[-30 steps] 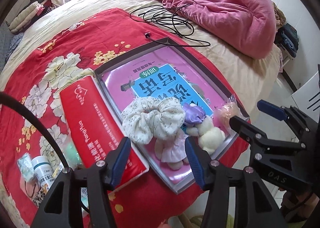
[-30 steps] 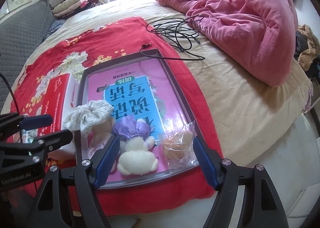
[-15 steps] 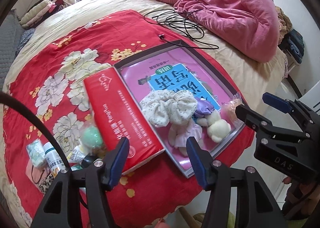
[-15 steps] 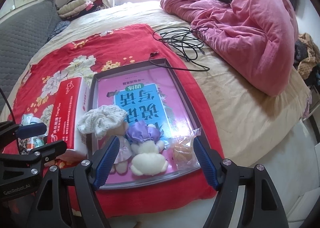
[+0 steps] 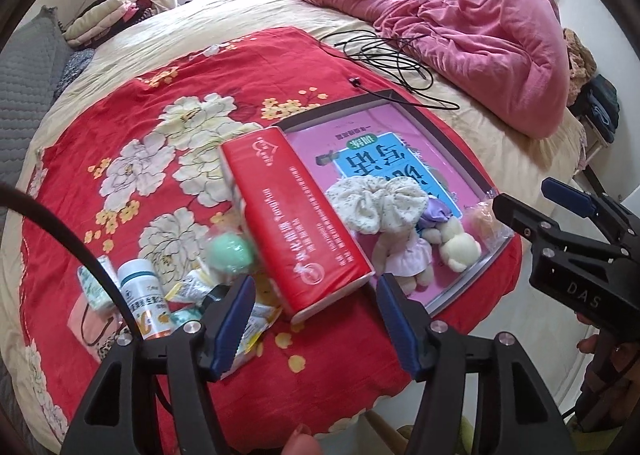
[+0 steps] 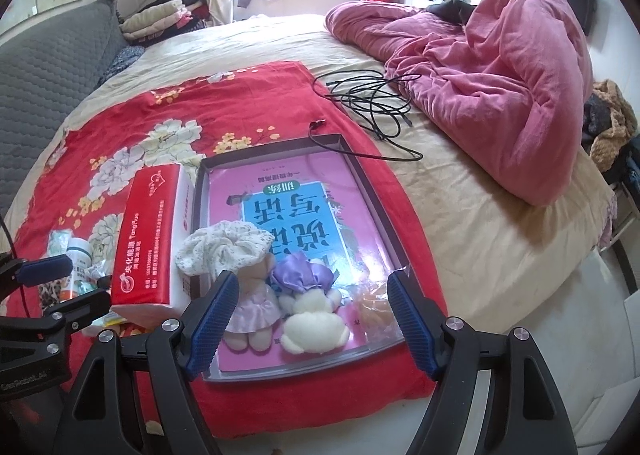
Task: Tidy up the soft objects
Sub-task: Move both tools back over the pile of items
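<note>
Bedding under a red floral cloth (image 6: 120,143) carries your tray (image 6: 360,171). Inside it lie a cream scrunchie (image 6: 224,245) and two plush dolls (image 6: 312,319), partly overlapping. Both your grippers, left (image 5: 316,319) and right (image 6: 312,319), hover spread wide, holding nothing. Bagged item (image 6: 374,305) is indistinct.

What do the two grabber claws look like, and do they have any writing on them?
Both look alike. The left gripper and right gripper each have a black angular frame with silver screws and two fingers tipped with ridged blue pads. Seen from the left camera, the right gripper's side reads "DAS". A black cable curves past the left one.
</note>
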The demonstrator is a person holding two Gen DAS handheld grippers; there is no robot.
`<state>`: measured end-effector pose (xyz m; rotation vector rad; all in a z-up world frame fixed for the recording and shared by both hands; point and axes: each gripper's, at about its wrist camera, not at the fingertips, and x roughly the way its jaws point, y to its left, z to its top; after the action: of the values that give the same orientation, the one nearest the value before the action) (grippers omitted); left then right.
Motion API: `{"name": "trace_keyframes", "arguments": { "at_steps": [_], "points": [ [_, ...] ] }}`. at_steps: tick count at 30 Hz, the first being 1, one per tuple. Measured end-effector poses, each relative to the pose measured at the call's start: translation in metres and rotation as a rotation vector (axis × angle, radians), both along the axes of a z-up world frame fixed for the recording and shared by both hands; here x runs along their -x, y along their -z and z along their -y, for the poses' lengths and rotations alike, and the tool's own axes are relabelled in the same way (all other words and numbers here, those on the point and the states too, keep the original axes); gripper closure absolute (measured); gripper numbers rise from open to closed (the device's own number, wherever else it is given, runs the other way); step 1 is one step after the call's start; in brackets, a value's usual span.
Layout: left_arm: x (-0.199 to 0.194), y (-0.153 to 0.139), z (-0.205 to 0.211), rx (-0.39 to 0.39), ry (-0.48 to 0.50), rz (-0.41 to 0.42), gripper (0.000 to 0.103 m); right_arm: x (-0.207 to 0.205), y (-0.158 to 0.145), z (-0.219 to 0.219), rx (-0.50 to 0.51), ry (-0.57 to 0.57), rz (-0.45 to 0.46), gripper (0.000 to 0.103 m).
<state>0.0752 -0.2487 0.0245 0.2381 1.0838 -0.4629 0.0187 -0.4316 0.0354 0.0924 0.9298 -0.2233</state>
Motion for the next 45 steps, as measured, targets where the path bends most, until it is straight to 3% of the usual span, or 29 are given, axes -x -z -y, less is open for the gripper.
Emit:
{"name": "trace_keyframes", "arguments": {
  "at_steps": [20, 28, 45],
  "points": [
    [0.007, -0.013, -0.064, 0.03, -0.12, 0.004, 0.04, -0.007, -0.016, -0.051, 0.003, -0.087, 0.037, 0.025],
    [0.008, -0.01, -0.093, 0.046, -0.169, 0.001, 0.039, -0.014, -0.018, -0.094, -0.002, -0.168, 0.039, 0.025],
    [-0.009, -0.002, -0.204, 0.066, -0.373, -0.003, 0.039, -0.03, -0.016, -0.161, 0.014, -0.288, 0.022, 0.025]
  ]
}}
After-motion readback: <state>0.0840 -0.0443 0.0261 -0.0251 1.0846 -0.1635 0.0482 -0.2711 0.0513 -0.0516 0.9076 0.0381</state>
